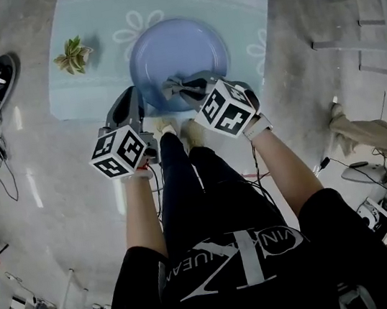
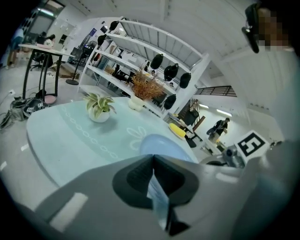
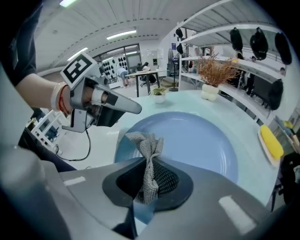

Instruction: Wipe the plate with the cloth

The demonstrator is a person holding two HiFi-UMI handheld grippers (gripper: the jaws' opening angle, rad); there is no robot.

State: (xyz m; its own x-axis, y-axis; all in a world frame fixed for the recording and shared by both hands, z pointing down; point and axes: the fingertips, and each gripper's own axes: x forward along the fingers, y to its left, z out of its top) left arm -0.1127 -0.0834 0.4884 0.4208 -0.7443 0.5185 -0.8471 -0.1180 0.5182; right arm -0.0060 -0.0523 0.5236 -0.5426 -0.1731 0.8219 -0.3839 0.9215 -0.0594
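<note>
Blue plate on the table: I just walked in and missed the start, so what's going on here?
A person holds a gripper in each hand. The left gripper is shut on the near rim of the round blue plate, which lies on a pale green table. The right gripper pinches a bunched grey mesh cloth over the plate's near part; whether the cloth touches it is unclear.

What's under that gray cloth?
The blue plate: the cloth, pinched in the right gripper, hangs over its near rim. The patch of plate right beneath the cloth is covered, so I can't see it.
</note>
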